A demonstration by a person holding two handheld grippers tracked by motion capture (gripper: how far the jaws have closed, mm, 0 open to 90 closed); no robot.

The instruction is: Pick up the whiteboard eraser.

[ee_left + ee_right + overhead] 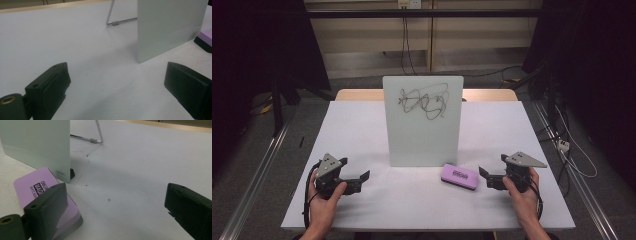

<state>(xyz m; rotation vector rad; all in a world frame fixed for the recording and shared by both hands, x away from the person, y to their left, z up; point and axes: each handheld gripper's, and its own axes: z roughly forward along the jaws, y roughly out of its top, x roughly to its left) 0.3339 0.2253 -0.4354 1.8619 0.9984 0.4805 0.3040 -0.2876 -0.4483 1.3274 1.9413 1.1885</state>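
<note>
While both grippers rest unclenched and empty, the right gripper [482, 173] should straddle the eraser [459, 176] squarely before wiping the scribbled whiteboard [422, 120].

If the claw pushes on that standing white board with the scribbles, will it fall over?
Probably it could tip. The white board stands nearly upright, propped only by a thin wire stand behind it, so a push high up may topple or slide it. It looks flat and stiff, so it likely won't bend. The smooth table may let it skid.
</note>
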